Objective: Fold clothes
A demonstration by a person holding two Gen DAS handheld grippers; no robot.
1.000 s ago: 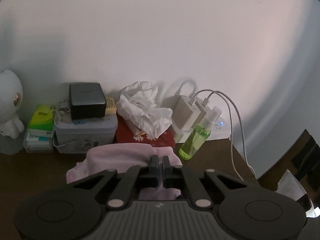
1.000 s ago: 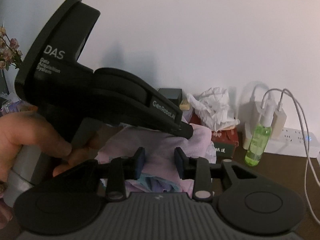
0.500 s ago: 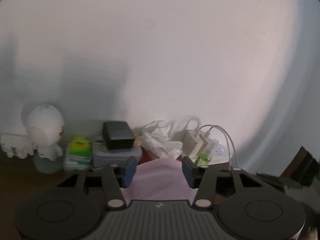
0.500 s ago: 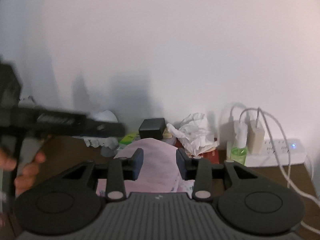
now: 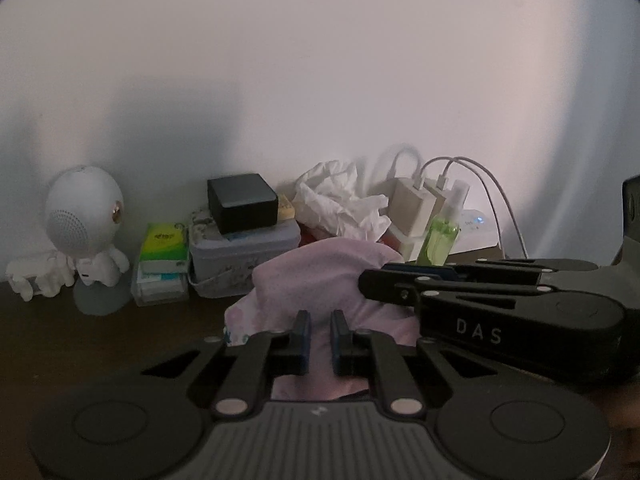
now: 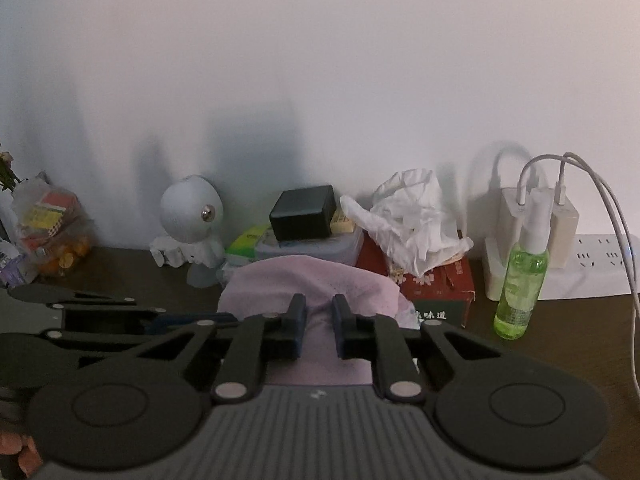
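Nearly closed jaws at pink garment (image 5: 324, 280).

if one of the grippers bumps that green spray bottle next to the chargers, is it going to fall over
Probably, yes. The green spray bottle stands upright, tall and narrow on a small base, so a sideways knock near its white cap would likely tip it. It looks like thin plastic and only partly full, so probably light and easily shoved. Once down, its round body may roll on the dark table.

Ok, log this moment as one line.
step: fold clothes | left gripper: narrowly open over pink garment | right gripper: narrowly open over it | grasp: unclear
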